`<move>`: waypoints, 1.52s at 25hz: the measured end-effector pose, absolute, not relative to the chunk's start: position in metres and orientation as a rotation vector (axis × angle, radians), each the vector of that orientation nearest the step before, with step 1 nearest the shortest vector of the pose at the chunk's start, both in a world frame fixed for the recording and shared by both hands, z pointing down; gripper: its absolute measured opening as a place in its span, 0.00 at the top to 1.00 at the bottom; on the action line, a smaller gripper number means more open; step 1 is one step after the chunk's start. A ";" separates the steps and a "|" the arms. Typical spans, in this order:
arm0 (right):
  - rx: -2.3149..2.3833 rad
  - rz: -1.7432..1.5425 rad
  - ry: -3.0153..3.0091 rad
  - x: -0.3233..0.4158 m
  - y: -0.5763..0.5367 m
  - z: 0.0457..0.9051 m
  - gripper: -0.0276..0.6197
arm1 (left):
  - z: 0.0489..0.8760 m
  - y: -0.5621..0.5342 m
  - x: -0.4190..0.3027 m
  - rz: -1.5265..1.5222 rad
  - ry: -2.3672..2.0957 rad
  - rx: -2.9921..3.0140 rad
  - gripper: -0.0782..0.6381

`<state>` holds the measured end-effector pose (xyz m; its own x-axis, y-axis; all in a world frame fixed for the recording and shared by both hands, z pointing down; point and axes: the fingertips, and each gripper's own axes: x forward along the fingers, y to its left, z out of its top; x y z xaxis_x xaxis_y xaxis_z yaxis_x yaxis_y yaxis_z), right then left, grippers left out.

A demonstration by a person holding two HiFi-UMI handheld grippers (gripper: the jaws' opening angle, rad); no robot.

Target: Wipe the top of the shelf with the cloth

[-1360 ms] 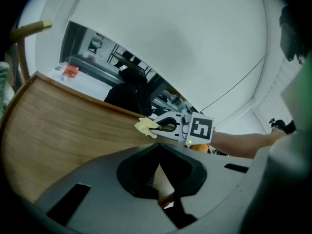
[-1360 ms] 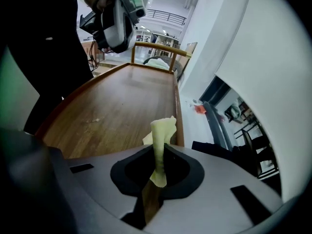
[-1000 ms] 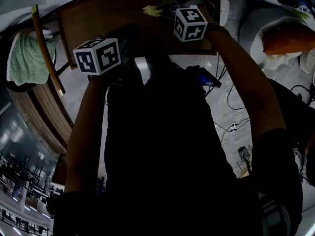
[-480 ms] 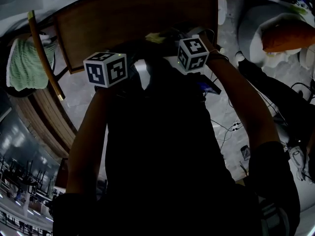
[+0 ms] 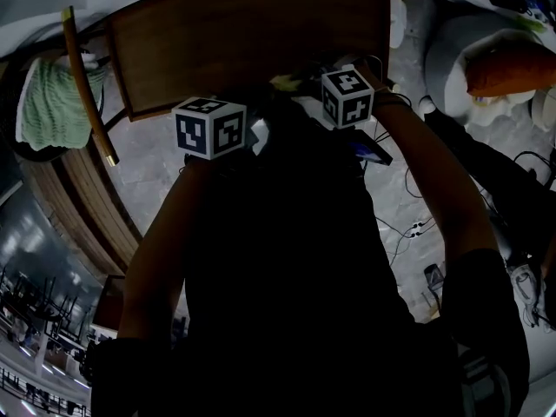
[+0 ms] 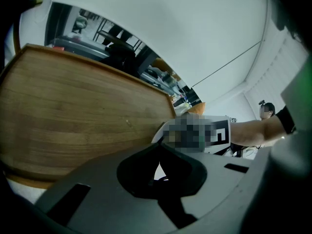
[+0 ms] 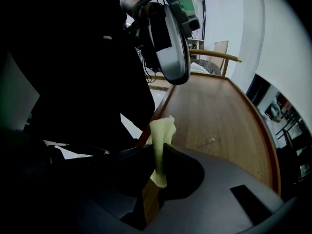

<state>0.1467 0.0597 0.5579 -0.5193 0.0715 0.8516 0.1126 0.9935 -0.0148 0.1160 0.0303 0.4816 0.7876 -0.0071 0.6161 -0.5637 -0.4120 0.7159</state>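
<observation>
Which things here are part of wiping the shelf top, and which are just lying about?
In the job:
cloth, pinched in the right tool
shelf top
left tool, shut and empty

Lying about:
green towel
chair
floor cables

One brown wooden shelf top (image 5: 243, 42); one pale yellow-green cloth (image 7: 161, 130) at its near edge; two grey two-jaw grippers, the left gripper (image 6: 158, 149) and the right gripper (image 7: 157, 175); one green ribbed towel (image 5: 48, 102) beyond its left edge.
</observation>
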 end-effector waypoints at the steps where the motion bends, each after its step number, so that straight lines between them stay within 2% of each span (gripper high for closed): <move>1: -0.152 -0.045 -2.113 0.147 0.062 0.558 0.89 | 0.480 0.031 0.116 0.653 -0.434 1.913 0.88; 6: -0.158 -0.007 -2.145 0.147 0.050 0.550 0.89 | 0.469 0.022 0.113 0.625 -0.470 1.918 0.88; 13: 0.168 -0.248 -2.096 0.197 -0.073 0.508 0.89 | 0.455 -0.040 0.111 0.570 -0.550 1.963 0.88; 19: 0.241 -0.311 -2.015 0.225 -0.144 0.512 0.89 | 0.443 -0.093 0.135 0.514 -0.583 2.003 0.88; 29: 0.282 -0.384 -1.971 0.227 -0.161 0.538 0.89 | 0.450 -0.114 0.161 0.522 -0.568 1.990 0.88; 38: 0.275 -0.274 -2.016 0.225 -0.132 0.550 0.89 | 0.471 -0.096 0.153 0.597 -0.532 1.965 0.88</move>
